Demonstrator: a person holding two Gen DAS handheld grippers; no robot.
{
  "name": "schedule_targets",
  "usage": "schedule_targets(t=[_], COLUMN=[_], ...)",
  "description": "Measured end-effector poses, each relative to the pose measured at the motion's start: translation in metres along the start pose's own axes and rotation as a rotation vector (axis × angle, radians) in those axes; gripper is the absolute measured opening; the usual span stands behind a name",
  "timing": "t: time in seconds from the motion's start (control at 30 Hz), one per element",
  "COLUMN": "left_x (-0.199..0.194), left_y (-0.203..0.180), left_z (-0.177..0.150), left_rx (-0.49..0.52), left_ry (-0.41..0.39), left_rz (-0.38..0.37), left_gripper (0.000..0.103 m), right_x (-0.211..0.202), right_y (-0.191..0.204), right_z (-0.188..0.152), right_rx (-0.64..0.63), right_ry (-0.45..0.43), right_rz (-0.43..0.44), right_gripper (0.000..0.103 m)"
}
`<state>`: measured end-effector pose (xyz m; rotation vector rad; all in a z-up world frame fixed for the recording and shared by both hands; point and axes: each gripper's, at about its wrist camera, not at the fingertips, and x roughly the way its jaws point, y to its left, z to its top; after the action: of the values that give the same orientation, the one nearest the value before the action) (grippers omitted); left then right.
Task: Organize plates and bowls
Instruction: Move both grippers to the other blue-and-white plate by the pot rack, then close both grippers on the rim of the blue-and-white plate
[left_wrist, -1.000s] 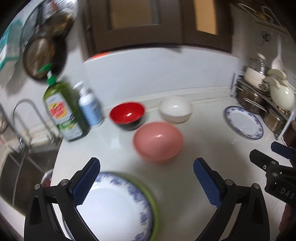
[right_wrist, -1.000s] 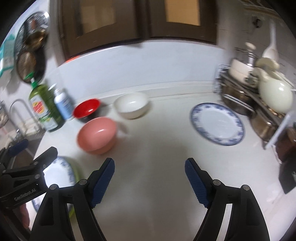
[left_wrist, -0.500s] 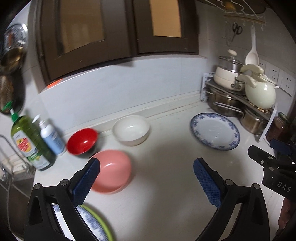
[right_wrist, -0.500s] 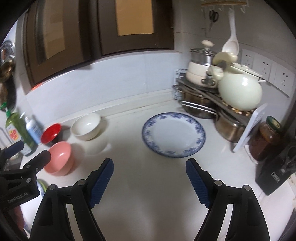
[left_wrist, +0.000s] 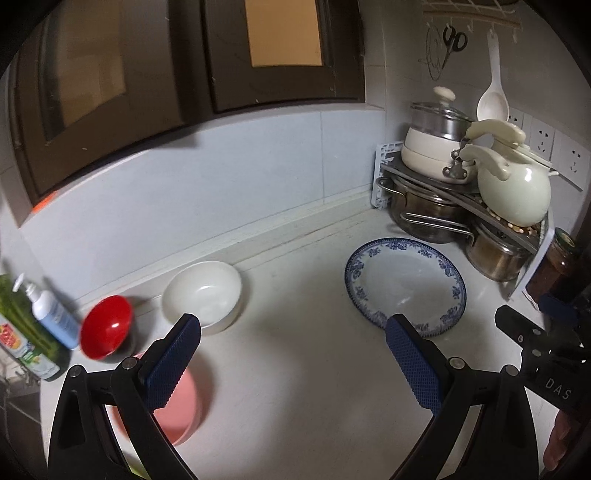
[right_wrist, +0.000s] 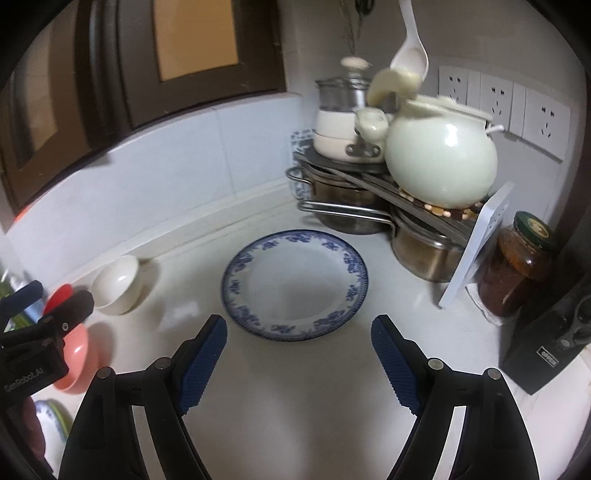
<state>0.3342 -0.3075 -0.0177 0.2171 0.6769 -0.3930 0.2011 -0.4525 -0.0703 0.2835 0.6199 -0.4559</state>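
Both views have swung right, bringing the blue-rimmed plate (right_wrist: 295, 282) to 12 o'clock of your right claw (right_wrist: 298, 354), spread empty. Slide one finger under its near rim.

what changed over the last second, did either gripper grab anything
Both grippers swung right, away from the bowls and toward the blue-rimmed plate, which now lies just ahead of the right gripper. The left gripper left the plate by the sink behind. Nothing was grabbed: both stay open and empty. The dishes have not moved.
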Motion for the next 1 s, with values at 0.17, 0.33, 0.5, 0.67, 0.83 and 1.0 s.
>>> schedule_targets(t=[0.17, 0.33, 0.5, 0.67, 0.83, 1.0], left_x=[0.038, 0.074, 0.112, 0.149, 0.179, 0.204], left_y=[-0.019, -0.036, -0.049, -0.058, -0.061, -0.067], left_z=[0.009, 0.015, 0.019, 0.021, 0.021, 0.022], left_rx=[-0.001, 0.005, 0.016, 0.025, 0.015, 0.009], left_ry=[0.041, 0.073, 0.112, 0.153, 0.206, 0.238], left_rz=[-0.017, -0.024, -0.035, -0.046, -0.059, -0.072], left_gripper=[0.1, 0.099, 0.096, 0.093, 0.089, 0.085], right_x=[0.033, 0.064, 0.096, 0.126, 0.158, 0.187], right_y=[-0.017, -0.032, -0.04, -0.047, -0.051, -0.058], right_z=[0.008, 0.013, 0.016, 0.017, 0.019, 0.02], right_rx=[0.018, 0.025, 0.031, 0.038, 0.037, 0.047], right_ry=[0.019, 0.037, 0.057, 0.081, 0.112, 0.144], right_rz=[-0.028, -0.05, -0.079, -0.094, -0.106, -0.113], right_gripper=[0.081, 0.081, 0.081, 0.081, 0.081, 0.08])
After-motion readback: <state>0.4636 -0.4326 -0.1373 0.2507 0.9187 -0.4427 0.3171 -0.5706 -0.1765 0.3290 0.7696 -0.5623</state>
